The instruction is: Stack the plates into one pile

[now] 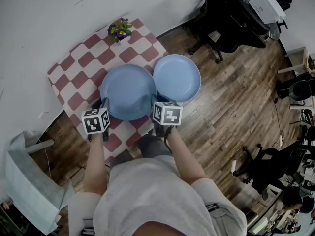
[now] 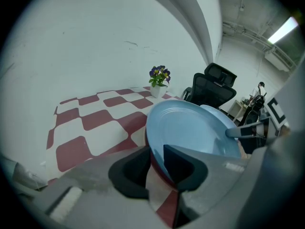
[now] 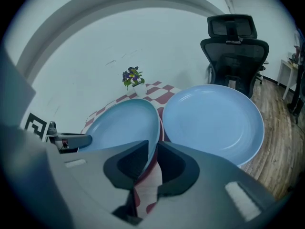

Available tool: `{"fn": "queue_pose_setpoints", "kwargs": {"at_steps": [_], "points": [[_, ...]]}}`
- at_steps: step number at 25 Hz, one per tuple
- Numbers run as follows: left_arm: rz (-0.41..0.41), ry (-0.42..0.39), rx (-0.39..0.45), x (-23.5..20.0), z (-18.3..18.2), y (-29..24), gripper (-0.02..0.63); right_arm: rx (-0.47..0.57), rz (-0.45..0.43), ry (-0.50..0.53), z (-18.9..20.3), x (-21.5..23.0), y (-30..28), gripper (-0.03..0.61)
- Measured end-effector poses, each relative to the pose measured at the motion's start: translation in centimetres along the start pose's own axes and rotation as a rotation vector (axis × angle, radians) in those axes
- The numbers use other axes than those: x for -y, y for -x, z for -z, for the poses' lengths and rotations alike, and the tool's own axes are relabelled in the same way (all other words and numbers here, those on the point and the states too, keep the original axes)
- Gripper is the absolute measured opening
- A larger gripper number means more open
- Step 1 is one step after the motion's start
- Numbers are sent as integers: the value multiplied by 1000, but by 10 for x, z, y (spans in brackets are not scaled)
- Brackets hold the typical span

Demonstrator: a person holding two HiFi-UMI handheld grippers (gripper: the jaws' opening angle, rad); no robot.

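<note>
Two light blue plates lie side by side on a red-and-white checkered table (image 1: 78, 68), their rims close together. My left gripper (image 1: 105, 103) straddles the near-left rim of the left plate (image 1: 128, 90), and my right gripper (image 1: 158, 102) straddles its near-right rim. In the left gripper view the rim of this plate (image 2: 190, 128) passes between the jaws of the left gripper (image 2: 156, 163), with a gap beside it. The right gripper view shows the same plate (image 3: 124, 123) between the loose jaws of the right gripper (image 3: 153, 161). The right plate (image 1: 177, 77) overhangs the table's edge.
A small pot of purple and yellow flowers (image 1: 119, 31) stands at the table's far corner by the white wall. Black office chairs (image 1: 231, 18) stand on the wooden floor to the right. A grey chair (image 1: 29, 181) is at the near left.
</note>
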State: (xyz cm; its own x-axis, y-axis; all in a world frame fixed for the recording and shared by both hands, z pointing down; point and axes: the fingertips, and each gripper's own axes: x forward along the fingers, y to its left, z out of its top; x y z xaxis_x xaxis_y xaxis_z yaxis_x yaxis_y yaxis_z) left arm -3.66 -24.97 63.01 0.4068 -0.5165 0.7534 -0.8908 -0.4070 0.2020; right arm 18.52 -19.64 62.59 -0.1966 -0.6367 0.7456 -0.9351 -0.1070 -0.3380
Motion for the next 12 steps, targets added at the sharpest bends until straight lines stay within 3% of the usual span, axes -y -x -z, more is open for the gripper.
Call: {"fn": "queue_pose_setpoints", "kwargs": {"at_steps": [7, 9, 12], "points": [[-3, -11, 10, 2, -1, 0, 130, -18, -3, 43, 3, 2, -5, 81], [-32, -16, 38, -2, -5, 2, 167, -19, -19, 62, 3, 1, -5, 91], [-68, -13, 107, -8, -19, 11, 167, 6, -36, 82, -3, -1, -2, 109]]}}
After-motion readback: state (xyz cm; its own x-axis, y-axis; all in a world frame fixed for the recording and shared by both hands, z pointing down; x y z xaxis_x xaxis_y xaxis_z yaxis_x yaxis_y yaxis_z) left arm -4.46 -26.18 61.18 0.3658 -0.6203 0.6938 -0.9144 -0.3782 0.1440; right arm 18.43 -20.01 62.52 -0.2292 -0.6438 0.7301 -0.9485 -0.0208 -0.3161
